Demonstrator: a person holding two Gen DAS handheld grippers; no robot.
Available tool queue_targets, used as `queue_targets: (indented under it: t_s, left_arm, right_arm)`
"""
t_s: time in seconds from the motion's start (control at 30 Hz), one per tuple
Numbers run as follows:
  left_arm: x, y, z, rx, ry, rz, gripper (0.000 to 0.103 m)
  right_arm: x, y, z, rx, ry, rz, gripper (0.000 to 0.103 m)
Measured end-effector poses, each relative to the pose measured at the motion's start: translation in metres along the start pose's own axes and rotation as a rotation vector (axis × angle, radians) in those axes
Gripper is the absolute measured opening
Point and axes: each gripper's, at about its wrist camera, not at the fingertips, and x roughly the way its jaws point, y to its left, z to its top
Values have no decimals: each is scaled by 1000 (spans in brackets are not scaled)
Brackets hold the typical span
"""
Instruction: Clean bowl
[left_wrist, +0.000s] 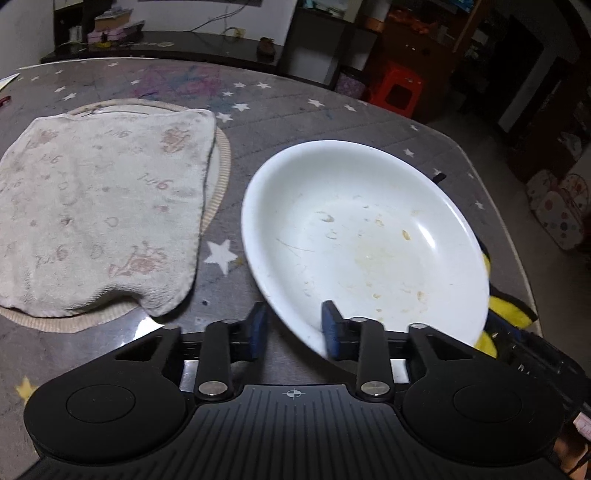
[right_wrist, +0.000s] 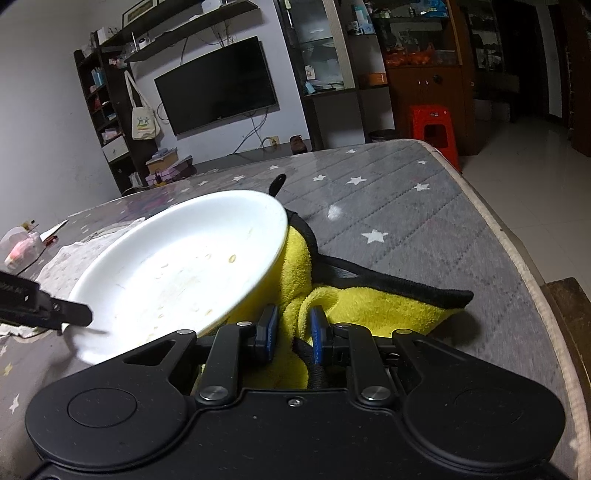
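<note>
The bowl (left_wrist: 365, 236) sits tilted on the table (left_wrist: 295, 110), its near rim between the fingers of the left gripper (left_wrist: 295, 328). A towel (left_wrist: 99, 218) lies to its left on a round mat (left_wrist: 221, 162). To its right a cloth (right_wrist: 332, 295) lies partly under the bowl, its fold between the right gripper's (right_wrist: 293, 330) fingers.

Bare table (right_wrist: 424, 229) lies open beyond the bowl (left_wrist: 365, 236); a towel (left_wrist: 99, 214) crowds its left.

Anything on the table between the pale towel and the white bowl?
Nothing: only bare grey star-print tablecloth separates the pale printed towel from the white shallow bowl, seen in the left wrist view.
</note>
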Motion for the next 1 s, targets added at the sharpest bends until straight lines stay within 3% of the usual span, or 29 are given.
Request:
queue_targets:
  t_s: [0.43, 1.0]
  left_arm:
    - [10, -11, 6, 183, 18, 40, 32]
    - [23, -16, 26, 383, 27, 110, 33]
  right_arm:
    - [0, 12, -1, -78, -3, 7, 19]
    - [21, -14, 19, -75, -3, 46, 19]
